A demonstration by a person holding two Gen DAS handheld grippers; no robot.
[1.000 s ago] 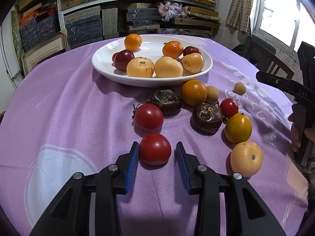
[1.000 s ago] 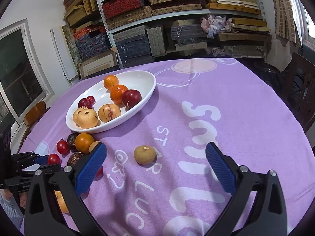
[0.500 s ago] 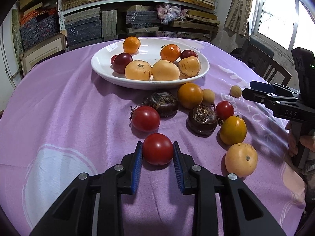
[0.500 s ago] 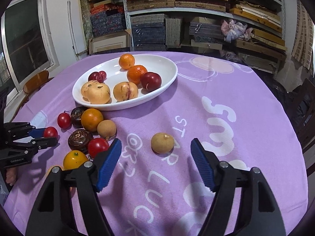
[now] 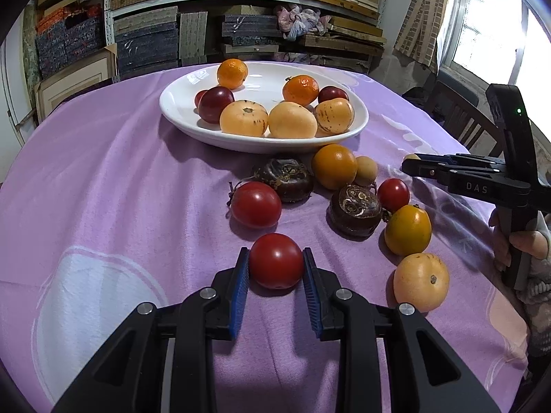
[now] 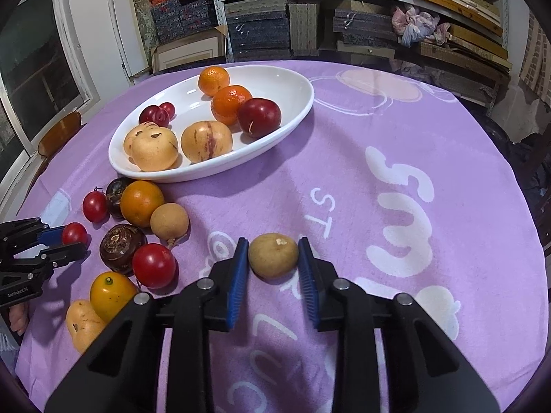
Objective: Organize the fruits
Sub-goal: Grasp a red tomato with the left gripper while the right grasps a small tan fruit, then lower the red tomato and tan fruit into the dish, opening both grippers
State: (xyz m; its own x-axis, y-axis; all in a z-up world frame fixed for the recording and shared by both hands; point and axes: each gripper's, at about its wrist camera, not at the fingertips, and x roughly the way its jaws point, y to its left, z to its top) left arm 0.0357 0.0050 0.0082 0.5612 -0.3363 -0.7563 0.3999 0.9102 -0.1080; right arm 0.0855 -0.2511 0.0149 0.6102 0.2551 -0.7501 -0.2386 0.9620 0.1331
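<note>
- Left gripper (image 5: 276, 268) jaws clamp a red tomato (image 5: 276, 261) resting on the purple-clothed surface (image 5: 103, 179)
- Right gripper (image 6: 273, 258) jaws, just closed, pinch a small tan fruit (image 6: 273, 254) lying apart from the rest
- White dish (image 6: 296, 103) beyond holds oranges, plums and yellow fruit
- Loose fruit sits clustered just in front of the dish

**Daylight from one side, heavy fisheye bend**

Both views are pretty sharp and evenly lit. The window (image 5: 496, 24) is blown out white, and fruit shadows fall away from it across the purple cloth (image 5: 103, 172). The white dish (image 6: 292, 79) has small glare spots. Edges curve and vignette black; the shelves (image 6: 344, 17) look slightly soft, maybe.
</note>
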